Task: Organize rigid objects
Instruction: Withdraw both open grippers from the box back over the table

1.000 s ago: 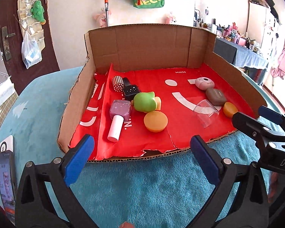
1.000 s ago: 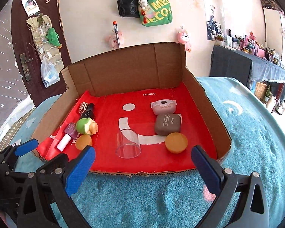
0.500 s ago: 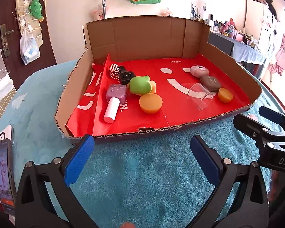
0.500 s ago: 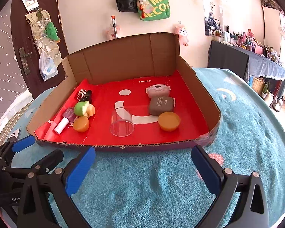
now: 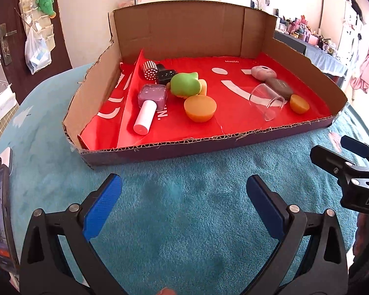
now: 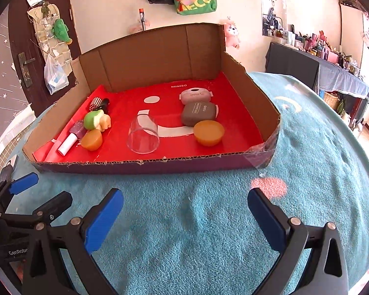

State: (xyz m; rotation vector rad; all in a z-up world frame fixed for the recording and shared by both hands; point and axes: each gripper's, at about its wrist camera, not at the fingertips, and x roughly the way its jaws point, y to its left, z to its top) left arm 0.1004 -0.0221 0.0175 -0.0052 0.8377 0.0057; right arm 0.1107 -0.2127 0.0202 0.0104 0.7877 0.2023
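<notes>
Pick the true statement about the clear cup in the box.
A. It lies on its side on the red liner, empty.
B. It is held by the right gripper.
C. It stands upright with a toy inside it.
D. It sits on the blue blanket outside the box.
A: the cup lies tipped over on the liner, nothing in it, and both open grippers are outside the box.

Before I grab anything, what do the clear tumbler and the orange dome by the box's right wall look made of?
Clear tumbler lying on its side: transparent, glossy, the red liner showing through; glass or hard plastic, cannot tell which. Orange dome-shaped piece: opaque, matte, waxy-looking with soft edges; possibly soap, wax or silicone.
</notes>
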